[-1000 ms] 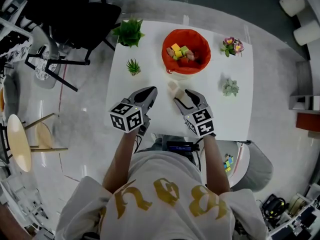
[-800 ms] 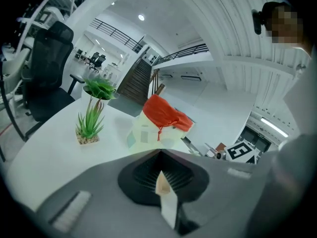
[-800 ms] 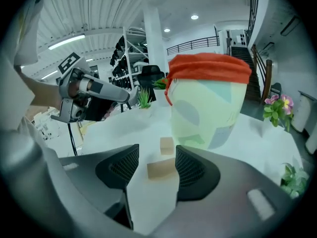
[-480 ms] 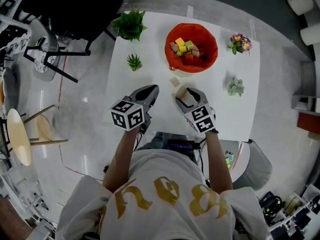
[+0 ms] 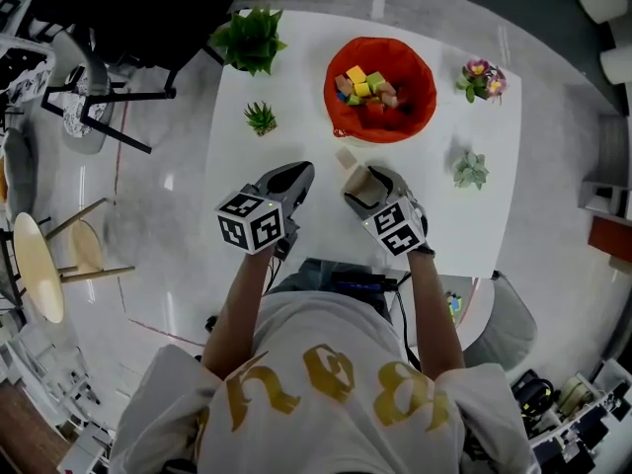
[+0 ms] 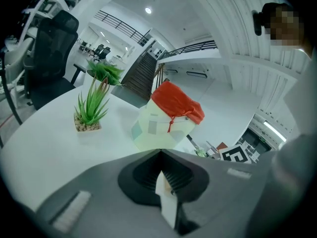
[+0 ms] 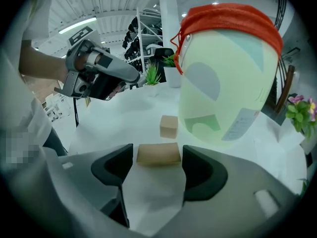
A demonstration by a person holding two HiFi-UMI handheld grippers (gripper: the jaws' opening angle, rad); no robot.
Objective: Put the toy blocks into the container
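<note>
Left gripper [image 6: 161, 157]: we see its jaws pressed together, nothing between them.
Right gripper [image 7: 157, 150]: its jaws have just been opening; released, one tan block [image 7: 158, 155] sits between them on the table [image 5: 296, 87].
Loose blocks: two; the second block [image 7: 168, 126] lies farther off, near the container [image 7: 225, 78].
Container: one, red-lined; we cannot count its heaped blocks [image 5: 367, 89].

A leafy green plant [image 5: 249, 39] stands at the far left corner of the white worktop [image 5: 296, 97], with a small spiky plant [image 5: 261, 118] near it. A flowering plant [image 5: 481, 77] and a pale succulent [image 5: 471, 170] stand along the right side. A black office chair [image 5: 118, 8] and a round wooden stool [image 5: 38, 265] stand on the floor [image 5: 168, 196] to the left.
</note>
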